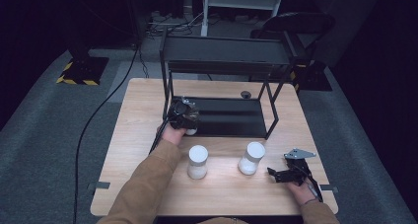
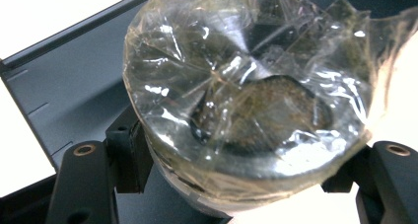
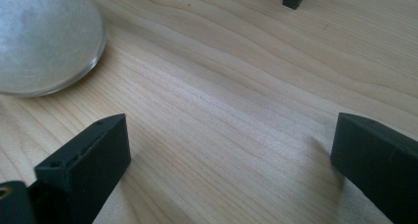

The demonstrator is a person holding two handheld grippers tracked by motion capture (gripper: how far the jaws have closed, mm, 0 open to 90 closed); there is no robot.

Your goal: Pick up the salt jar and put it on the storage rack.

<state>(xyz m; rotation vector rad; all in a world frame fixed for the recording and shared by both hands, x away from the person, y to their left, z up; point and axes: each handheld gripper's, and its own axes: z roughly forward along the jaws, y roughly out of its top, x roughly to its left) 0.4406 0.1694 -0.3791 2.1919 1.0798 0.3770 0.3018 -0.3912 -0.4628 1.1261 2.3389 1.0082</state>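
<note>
The left gripper (image 1: 185, 116) is squeezing a round jar (image 2: 246, 100) between its black fingers (image 2: 129, 150). Crinkly, shiny clear wrap covers the jar's top, which faces the camera. The jar sits at the front left edge of the flat dark metal shelf (image 1: 231, 116). The right gripper (image 1: 279, 174) rests on the smooth wooden counter (image 1: 143, 120), fingers (image 3: 88, 160) spread wide with nothing inside. Two white jars (image 1: 197, 162) stand nearby.

I count three jars — two white ones (image 1: 198, 161) (image 1: 252, 158) standing on the worktop (image 1: 138, 135), one film-covered jar (image 2: 246, 100) gripped — plus one black shelf rack (image 1: 224, 56) and two hand-held grippers (image 1: 183, 116) (image 1: 283, 173).
</note>
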